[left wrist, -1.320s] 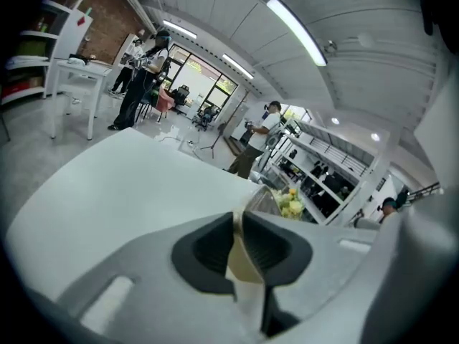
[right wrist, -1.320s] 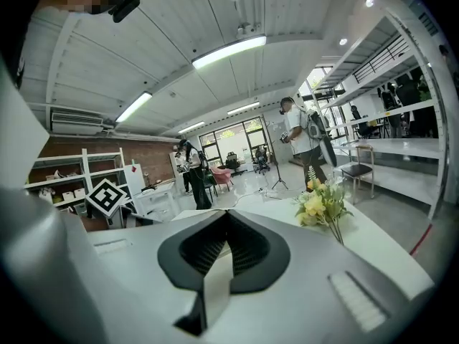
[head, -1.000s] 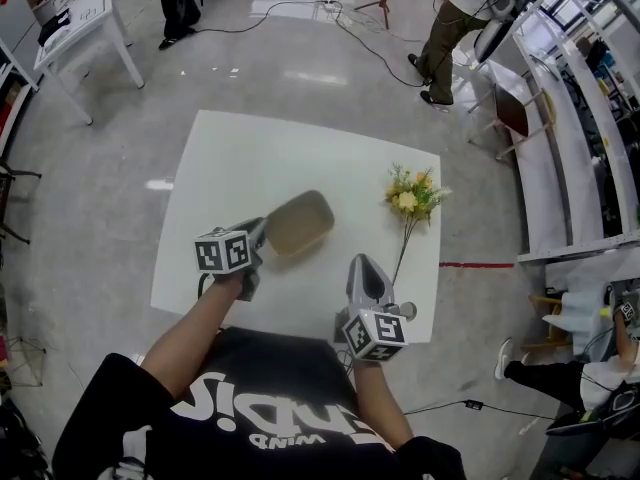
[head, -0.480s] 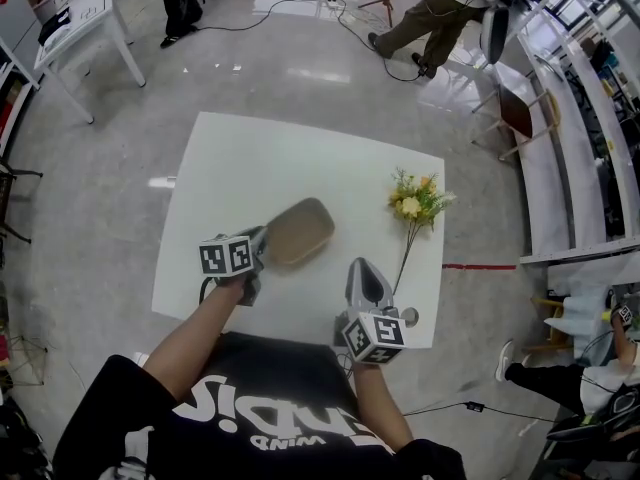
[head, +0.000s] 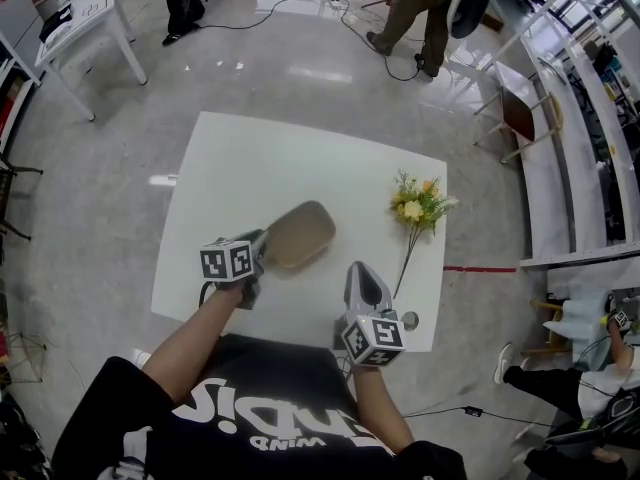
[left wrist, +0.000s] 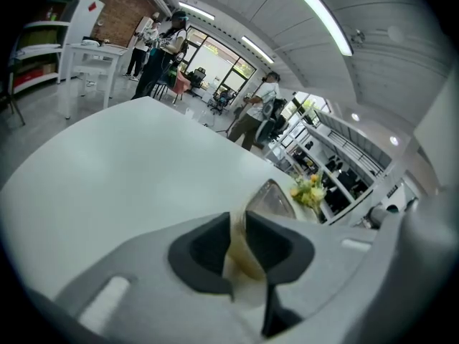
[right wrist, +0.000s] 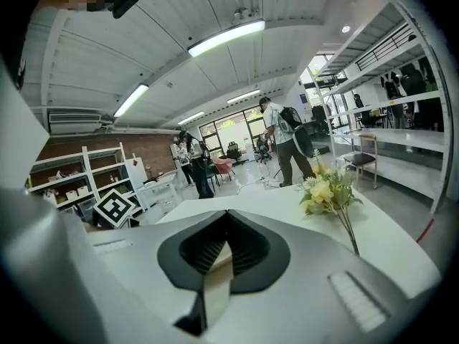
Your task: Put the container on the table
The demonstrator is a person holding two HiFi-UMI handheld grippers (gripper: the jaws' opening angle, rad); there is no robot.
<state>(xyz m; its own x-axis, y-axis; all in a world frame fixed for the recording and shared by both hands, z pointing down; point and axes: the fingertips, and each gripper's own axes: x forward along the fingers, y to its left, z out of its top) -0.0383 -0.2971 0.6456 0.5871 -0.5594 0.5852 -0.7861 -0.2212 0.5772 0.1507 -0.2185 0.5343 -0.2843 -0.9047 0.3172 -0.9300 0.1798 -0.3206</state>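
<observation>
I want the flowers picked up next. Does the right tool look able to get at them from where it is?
Probably yes. The right tool is empty, and only bare table lies between it and the flowers; the container sits off to its left.

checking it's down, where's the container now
In the head view the container sits on the table near its middle, its rim between the left tool's jaws, which have just been opening; the flowers lie to its right.

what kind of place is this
Likely a workshop or lab hall: long metal shelving along one side, a cable lying loose on the polished floor, and plain white tables standing in open space.
</observation>
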